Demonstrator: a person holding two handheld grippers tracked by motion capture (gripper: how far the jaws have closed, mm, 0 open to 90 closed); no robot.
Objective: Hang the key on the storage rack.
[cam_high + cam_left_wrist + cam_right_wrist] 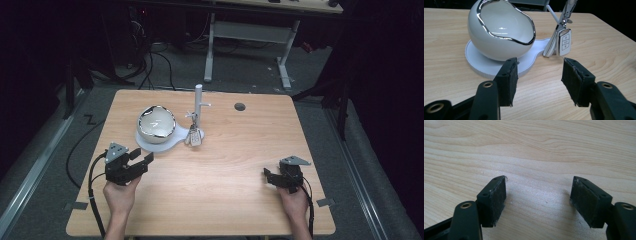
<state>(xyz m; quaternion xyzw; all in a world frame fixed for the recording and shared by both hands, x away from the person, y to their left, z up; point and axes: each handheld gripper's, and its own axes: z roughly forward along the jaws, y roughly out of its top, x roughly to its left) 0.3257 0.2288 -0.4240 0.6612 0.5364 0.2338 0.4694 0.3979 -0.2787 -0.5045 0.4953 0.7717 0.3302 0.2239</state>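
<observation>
A white egg-shaped bowl with a chrome rim (156, 122) (501, 32) sits on a flat white base (150, 144) (479, 63) at the table's middle left. From a white post (198, 100) on that base hangs a white car key fob (195, 137) (564, 42) on a chrome ring. My left gripper (145, 156) (539, 80) is open just in front of the base, pointing at bowl and fob, nothing between its jaws. My right gripper (267, 175) (539, 200) is open over bare wood near the front right, tilted down at the table.
The wooden table (230, 165) has a round cable hole (240, 106) near its far edge. Beyond it stand a white desk frame (250, 35) and cables on the floor (150, 65). Two tape marks lie at the front corners (76, 205).
</observation>
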